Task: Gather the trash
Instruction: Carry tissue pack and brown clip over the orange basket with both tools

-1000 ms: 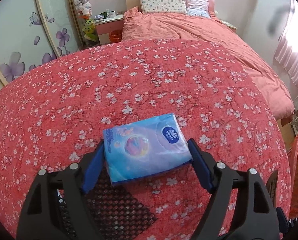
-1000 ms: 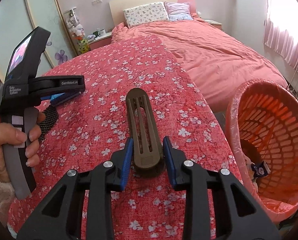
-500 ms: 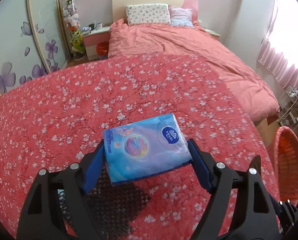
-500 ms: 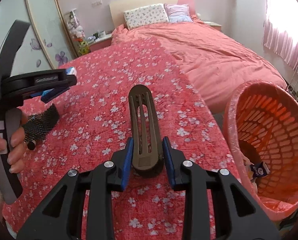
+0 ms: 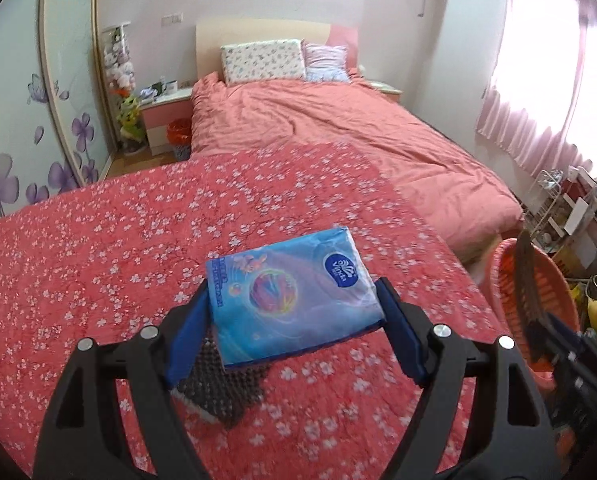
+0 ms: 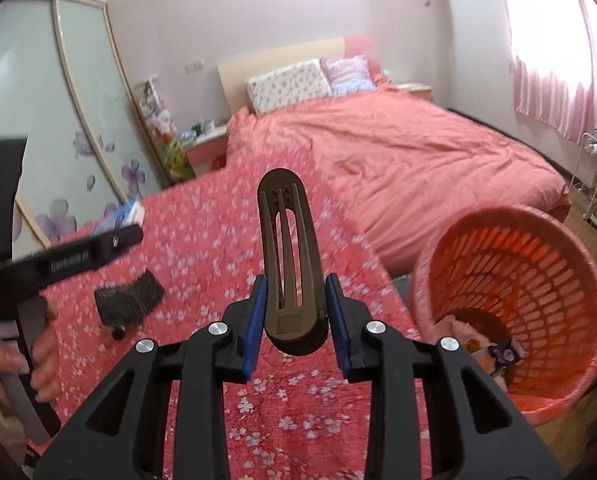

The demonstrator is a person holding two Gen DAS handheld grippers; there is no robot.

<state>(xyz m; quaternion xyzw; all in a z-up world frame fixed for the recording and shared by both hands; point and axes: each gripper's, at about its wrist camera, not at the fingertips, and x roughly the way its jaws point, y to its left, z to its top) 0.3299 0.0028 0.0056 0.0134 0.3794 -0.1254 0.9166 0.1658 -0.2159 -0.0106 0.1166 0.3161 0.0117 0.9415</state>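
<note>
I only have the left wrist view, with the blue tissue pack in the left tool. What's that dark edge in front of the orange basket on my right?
Observer: That's the right tool, shut on a long brown slotted piece.
Operator: Is the basket empty?
Observer: No. The orange basket has wrappers at the bottom, including a small blue-and-white packet.
Operator: Is the black mesh under my pack stuck to it?
Observer: No. The black mesh piece lies on the floral cover, apart from the left tool and its tissue pack.
</note>
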